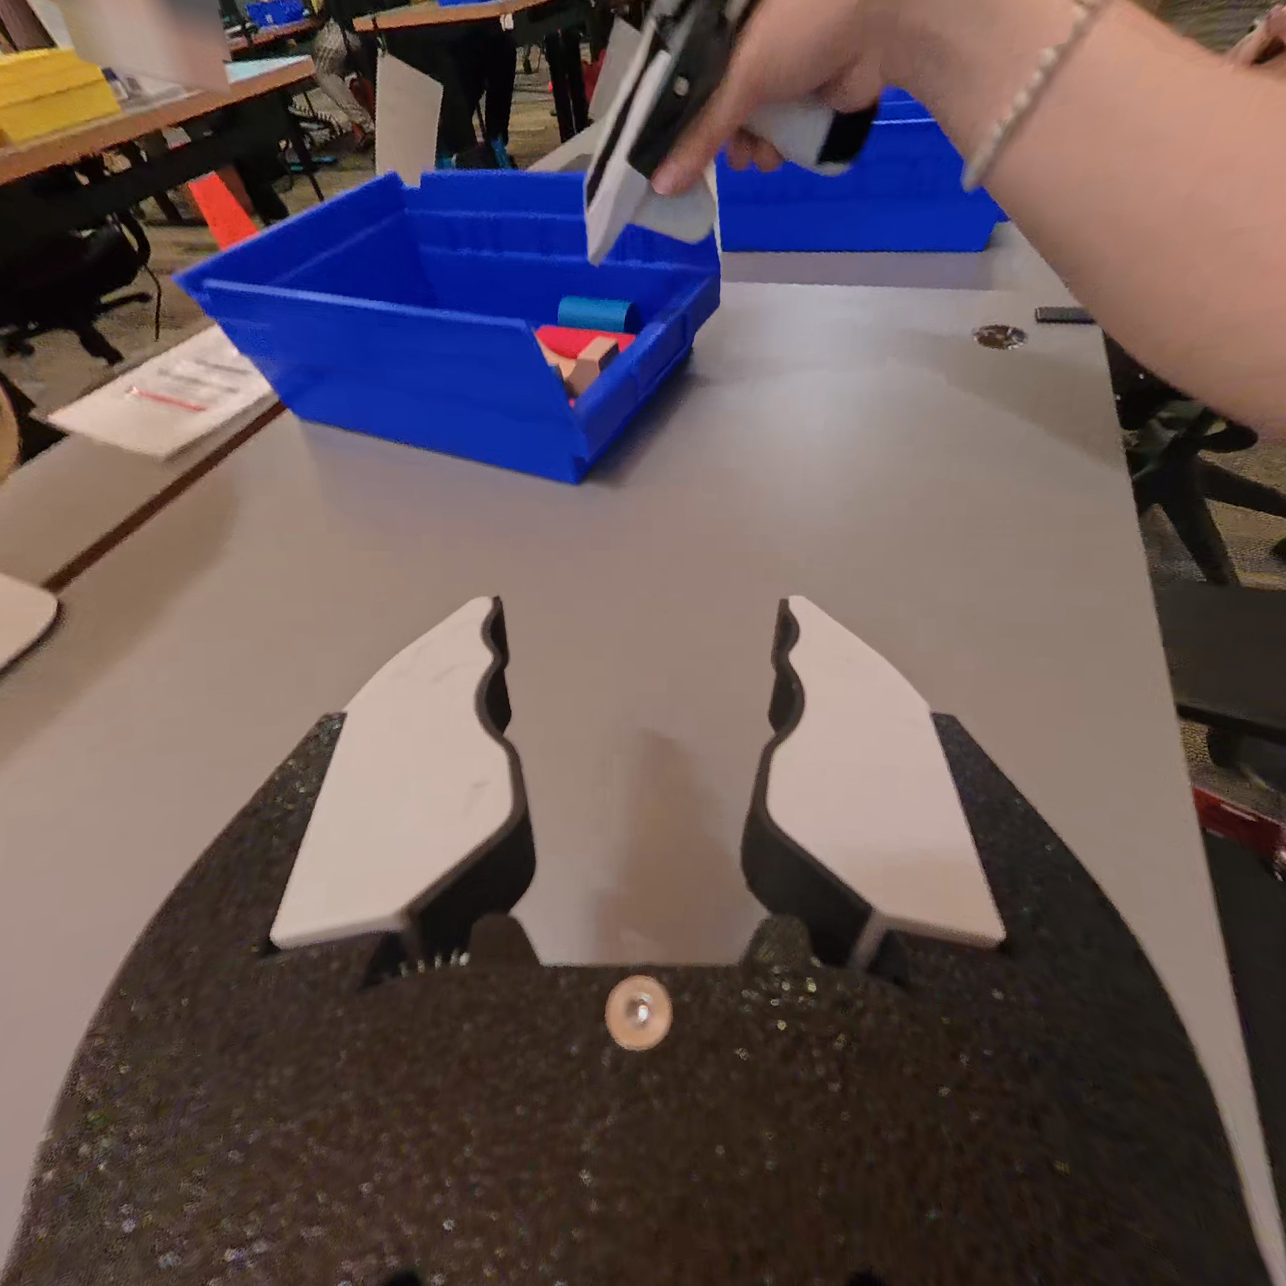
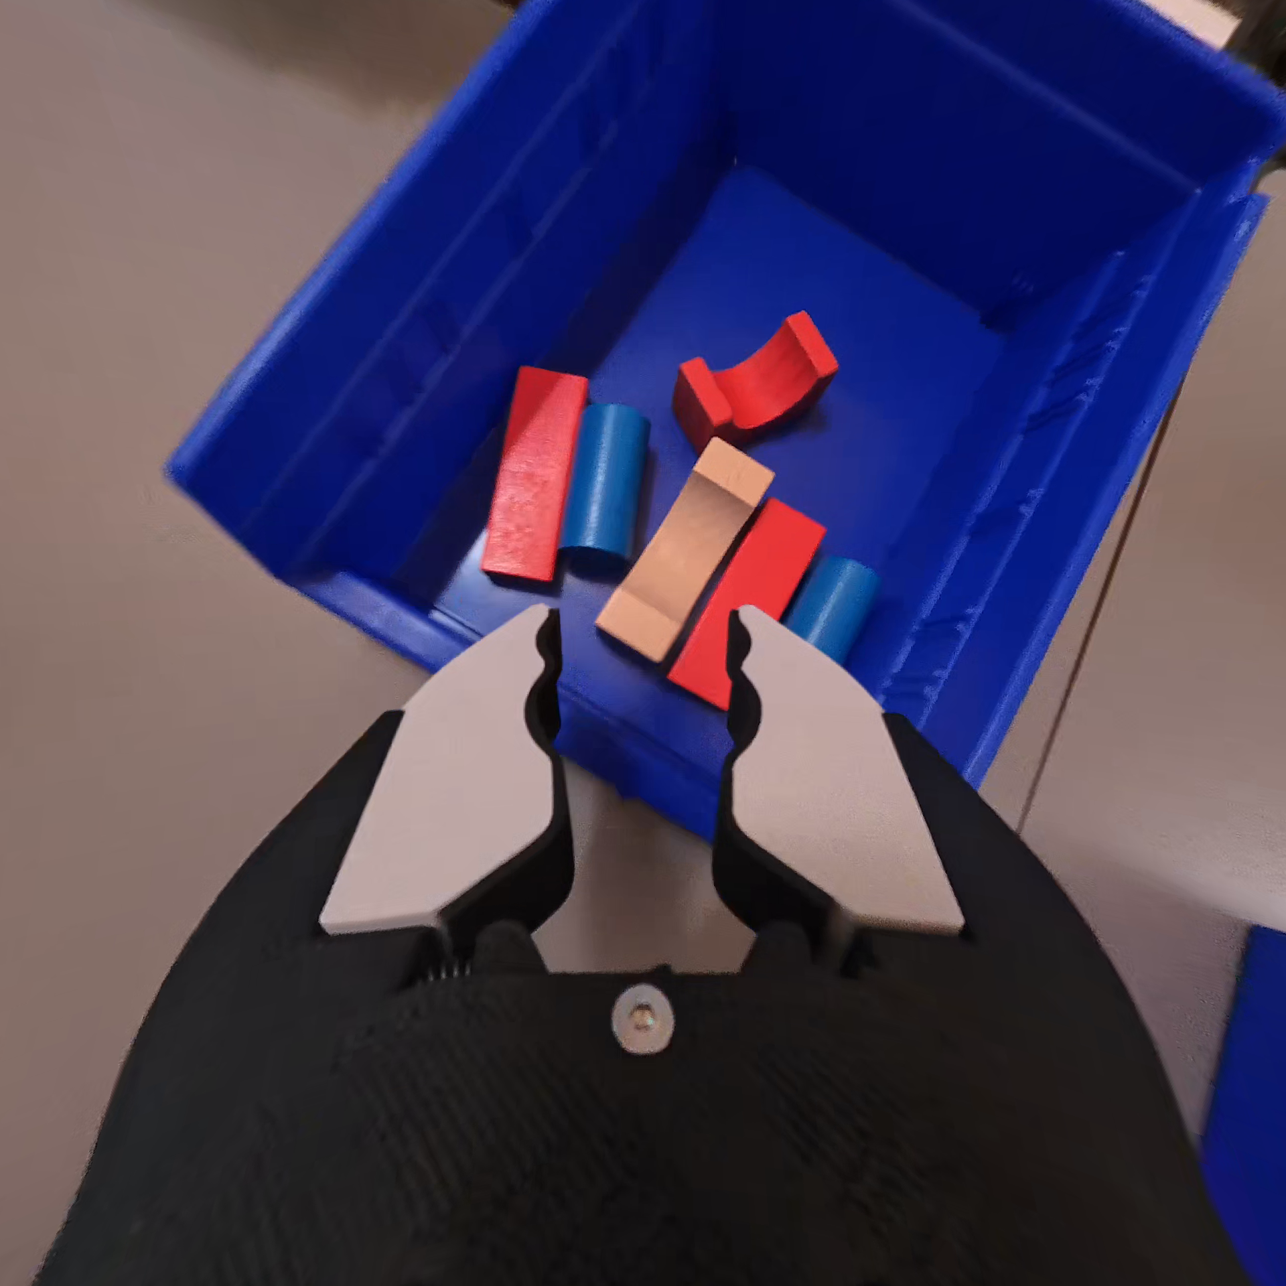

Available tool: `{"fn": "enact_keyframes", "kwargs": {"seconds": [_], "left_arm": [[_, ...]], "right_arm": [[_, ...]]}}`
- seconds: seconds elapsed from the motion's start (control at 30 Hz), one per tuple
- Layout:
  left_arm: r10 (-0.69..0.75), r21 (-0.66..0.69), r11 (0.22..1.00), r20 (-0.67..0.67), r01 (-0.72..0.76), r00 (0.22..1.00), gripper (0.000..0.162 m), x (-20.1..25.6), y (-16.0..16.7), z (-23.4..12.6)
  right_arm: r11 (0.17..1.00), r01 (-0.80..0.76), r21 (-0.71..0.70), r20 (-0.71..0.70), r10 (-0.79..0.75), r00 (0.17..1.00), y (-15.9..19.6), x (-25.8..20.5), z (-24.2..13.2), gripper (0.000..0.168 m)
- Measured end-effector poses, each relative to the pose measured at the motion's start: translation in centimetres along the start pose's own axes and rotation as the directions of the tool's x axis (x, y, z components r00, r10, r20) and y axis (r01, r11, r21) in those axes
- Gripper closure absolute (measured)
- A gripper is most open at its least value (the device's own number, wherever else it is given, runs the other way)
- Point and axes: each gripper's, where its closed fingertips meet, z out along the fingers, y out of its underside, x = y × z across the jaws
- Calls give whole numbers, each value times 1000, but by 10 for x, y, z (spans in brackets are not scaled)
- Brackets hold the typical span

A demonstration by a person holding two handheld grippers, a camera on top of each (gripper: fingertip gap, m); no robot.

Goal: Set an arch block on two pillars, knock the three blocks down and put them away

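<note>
- My left gripper (image 1: 640, 626): fingers wide apart, empty, over bare bench (image 1: 835, 487), well short of blue bin (image 1: 390, 348).
- My right gripper (image 2: 644, 626): fingers apart, empty, above bin's near wall.
- Six blocks in bin; tan arch block (image 2: 685, 550) nearest.

Grey laminate table (image 1: 870, 501) in foreground, small round grommet (image 1: 999, 337) set near far edge. Adjoining table at left with dark wood edge, white papers (image 1: 174, 393) on it. Further wood-topped tables (image 1: 139, 122) behind, yellow box (image 1: 49, 94) on one. Orange cone (image 1: 221, 209) on patterned carpet. Black office chairs (image 1: 1197, 480) at right and left. Indoor lighting, even.
</note>
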Motion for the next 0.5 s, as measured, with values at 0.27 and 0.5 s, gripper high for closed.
{"fn": "enact_keyframes", "kwargs": {"seconds": [0.27,0.5], "left_arm": [[-155,16,988,108,154,982,67,-47,-86,99],[-323,-177,900,343,398,882,79,-95,-73,194]], "right_arm": [[977,-126,171,-55,137,989,52,-36,-28,124],[945,-141,294,-106,179,978,65,-33,-53,128]]}}
